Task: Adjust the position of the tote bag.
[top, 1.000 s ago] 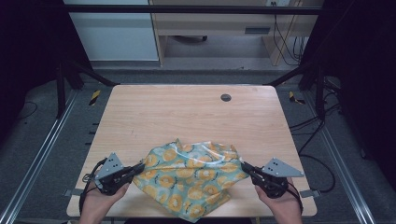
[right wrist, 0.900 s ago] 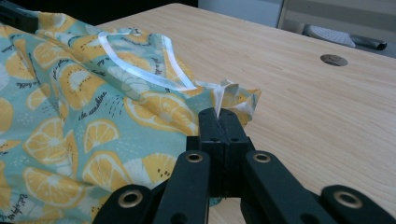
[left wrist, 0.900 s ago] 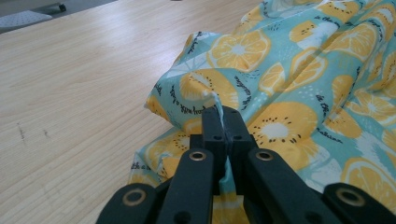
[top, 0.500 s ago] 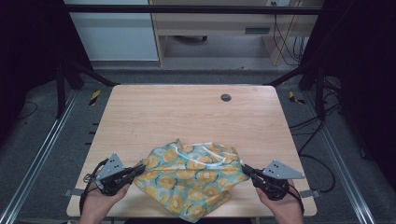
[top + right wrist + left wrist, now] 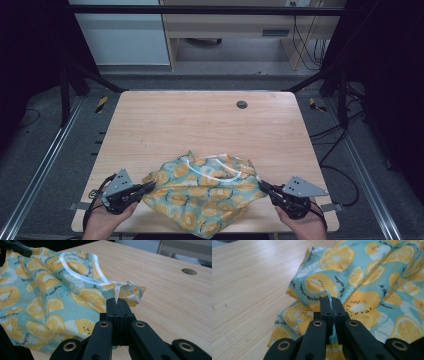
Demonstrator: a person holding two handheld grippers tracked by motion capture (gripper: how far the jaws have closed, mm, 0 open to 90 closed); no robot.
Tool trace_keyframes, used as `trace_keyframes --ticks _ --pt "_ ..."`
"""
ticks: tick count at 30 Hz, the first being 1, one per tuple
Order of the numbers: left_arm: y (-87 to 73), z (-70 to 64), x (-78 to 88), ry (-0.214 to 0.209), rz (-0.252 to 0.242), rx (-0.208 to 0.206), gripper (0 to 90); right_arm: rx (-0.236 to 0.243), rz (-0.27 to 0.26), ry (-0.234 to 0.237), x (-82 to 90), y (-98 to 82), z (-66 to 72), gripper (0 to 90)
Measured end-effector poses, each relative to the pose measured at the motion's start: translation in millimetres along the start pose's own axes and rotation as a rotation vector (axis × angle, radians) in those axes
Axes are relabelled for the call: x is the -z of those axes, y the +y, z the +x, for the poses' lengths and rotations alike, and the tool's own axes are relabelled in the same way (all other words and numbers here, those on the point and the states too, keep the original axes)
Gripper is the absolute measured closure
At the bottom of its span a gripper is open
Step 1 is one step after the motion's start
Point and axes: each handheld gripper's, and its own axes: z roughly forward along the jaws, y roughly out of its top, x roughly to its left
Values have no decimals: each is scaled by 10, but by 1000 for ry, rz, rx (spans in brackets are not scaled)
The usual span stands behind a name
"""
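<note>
Wooden table (image 5: 200, 125) — white-trimmed fruit-print cloth (image 5: 50, 297)

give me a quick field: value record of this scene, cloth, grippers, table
cloth: fruit-print cloth, teal with yellow citrus slices, white trim, crumpled near the table's front edge
left gripper: left gripper shut on the cloth's left corner
right gripper: right gripper shut on the cloth's right corner
cloth state: held between the two grippers, slack and wrinkled, not spread flat
table: wooden table, bare beyond the cloth
other: dark round grommet toward the far right of the tabletop
</note>
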Motion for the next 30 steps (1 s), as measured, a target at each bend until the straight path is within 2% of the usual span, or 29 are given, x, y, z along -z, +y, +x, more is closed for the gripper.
trace_keyframes --ticks 1,3,6,7,10,16,18,20,26,30 --pt "-9 0 -28 -8 21 -9 900 6 23 5 -20 -19 7 900" --pt "-17 -5 -50 -9 37 -17 900 10 35 9 -33 -28 7 900" --pt "-31 -22 -116 -12 80 -40 900 21 105 13 -111 -80 5 900" --pt "-31 -22 -116 -12 80 -40 900 21 105 13 -111 -80 5 900" --pt "-42 -37 -202 -7 124 -72 900 38 144 20 -175 -99 16 900" --pt "-51 -38 -339 -1 173 -90 900 53 241 30 -356 -145 26 900" --pt "-51 -30 -399 2 190 -94 900 56 255 37 -394 -151 14 900" --pt "-52 -10 -482 15 211 -97 900 64 298 45 -504 -166 4 900" --pt "-45 44 -579 43 221 -87 900 56 325 34 -622 -175 -61 900" --pt "-28 66 -652 69 221 -96 900 46 334 18 -684 -161 -111 900"
